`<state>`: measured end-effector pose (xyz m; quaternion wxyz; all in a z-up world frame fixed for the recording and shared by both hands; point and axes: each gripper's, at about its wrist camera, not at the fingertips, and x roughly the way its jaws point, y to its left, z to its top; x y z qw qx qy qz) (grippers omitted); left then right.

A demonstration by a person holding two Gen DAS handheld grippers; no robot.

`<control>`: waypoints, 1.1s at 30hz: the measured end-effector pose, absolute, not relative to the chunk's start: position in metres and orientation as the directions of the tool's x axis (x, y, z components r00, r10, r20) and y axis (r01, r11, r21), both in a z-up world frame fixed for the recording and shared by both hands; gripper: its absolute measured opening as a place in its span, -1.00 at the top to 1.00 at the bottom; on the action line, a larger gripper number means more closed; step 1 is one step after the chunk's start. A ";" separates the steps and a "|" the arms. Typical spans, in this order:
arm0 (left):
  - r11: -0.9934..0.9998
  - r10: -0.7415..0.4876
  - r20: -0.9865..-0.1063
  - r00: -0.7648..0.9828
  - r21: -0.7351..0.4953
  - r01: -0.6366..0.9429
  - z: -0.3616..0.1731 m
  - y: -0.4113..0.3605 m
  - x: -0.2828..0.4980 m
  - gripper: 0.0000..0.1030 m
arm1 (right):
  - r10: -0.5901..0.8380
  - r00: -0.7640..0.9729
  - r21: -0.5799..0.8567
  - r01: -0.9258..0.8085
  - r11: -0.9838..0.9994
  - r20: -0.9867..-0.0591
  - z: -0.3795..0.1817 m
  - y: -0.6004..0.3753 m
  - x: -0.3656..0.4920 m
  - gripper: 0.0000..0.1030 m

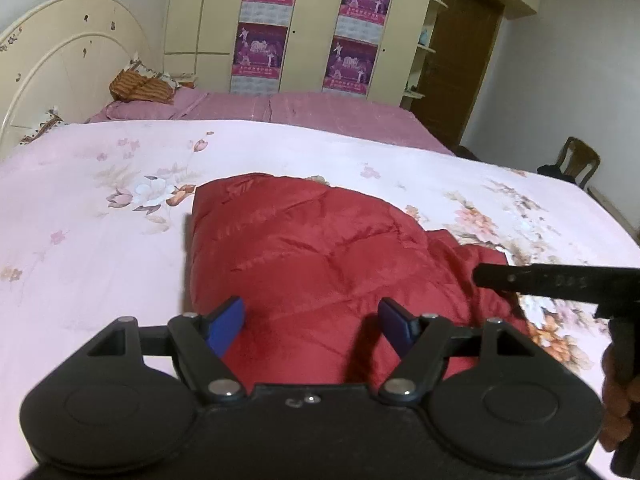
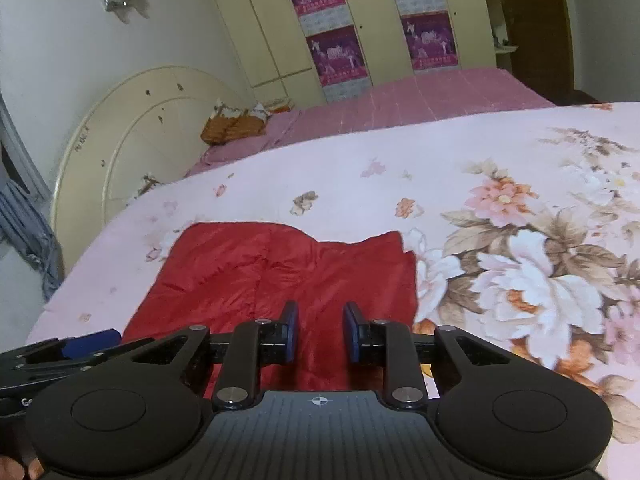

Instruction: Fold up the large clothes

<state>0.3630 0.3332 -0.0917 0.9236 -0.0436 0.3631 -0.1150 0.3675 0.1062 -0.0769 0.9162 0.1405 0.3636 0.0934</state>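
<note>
Bedding fills both of your views: a pale pink floral quilt (image 1: 100, 240) is spread over the bed, and on it lies the task's thing, a red quilted puffer jacket (image 1: 312, 248), partly folded into a bulky rectangle near the edge closest to you. From your right wrist camera the same jacket (image 2: 280, 272) looks flatter, with its far edge uneven and one corner reaching toward the big printed flowers.

Your left hand-held gripper (image 1: 312, 322) hovers over the near part of the jacket with its blue pads well apart; nothing is pinched between them. Your right hand-held gripper (image 2: 320, 330) sits above the jacket's near edge with its pads drawn close together but a narrow gap showing, and no cloth is caught in that gap. In the left wrist view the right hand-held gripper comes in from the right edge as a dark bar just beside the jacket, with your hand (image 1: 618, 396) below it.

Beyond the quilt you have a mauve sheet (image 1: 320, 112), a cream headboard (image 1: 60, 64), wardrobe doors with purple posters (image 1: 260, 52) and a wooden chair (image 1: 580, 160).
</note>
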 end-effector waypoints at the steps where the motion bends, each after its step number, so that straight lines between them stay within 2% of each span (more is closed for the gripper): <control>1: 0.971 -0.240 -0.665 0.707 -0.155 0.183 -0.095 0.332 0.366 -0.39 | 0.260 0.713 0.311 -0.062 0.949 -0.652 -0.085 0.107 0.373 0.50; 3: 0.971 -0.237 -0.681 0.693 -0.147 0.188 -0.103 0.332 0.374 -0.45 | 0.231 0.702 0.288 -0.038 0.957 -0.674 -0.100 0.108 0.382 0.50; 9: 0.963 -0.268 -0.709 0.652 -0.198 0.181 -0.119 0.335 0.386 -0.45 | 0.177 0.673 0.238 -0.002 0.971 -0.718 -0.132 0.108 0.392 0.51; 12: 0.966 -0.258 -0.709 0.656 -0.182 0.183 -0.117 0.335 0.382 -0.45 | 0.170 0.657 0.224 -0.002 0.975 -0.735 -0.126 0.108 0.394 0.50; 13: 0.967 -0.256 -0.703 0.663 -0.180 0.182 -0.112 0.336 0.377 -0.40 | 0.173 0.666 0.230 -0.003 0.973 -0.725 -0.117 0.107 0.389 0.50; 22: 0.963 -0.271 -0.668 0.693 -0.177 0.205 -0.088 0.346 0.302 -0.39 | 0.254 0.716 0.256 -0.108 0.960 -0.650 -0.072 0.118 0.308 0.50; 27: 0.967 -0.252 -0.698 0.670 -0.167 0.190 -0.101 0.341 0.277 -0.45 | 0.238 0.701 0.197 -0.140 0.970 -0.672 -0.083 0.126 0.277 0.50; 33: 0.976 -0.218 -0.718 0.661 -0.139 0.170 -0.110 0.339 0.278 -0.46 | 0.229 0.647 0.150 -0.176 0.973 -0.727 -0.115 0.131 0.279 0.50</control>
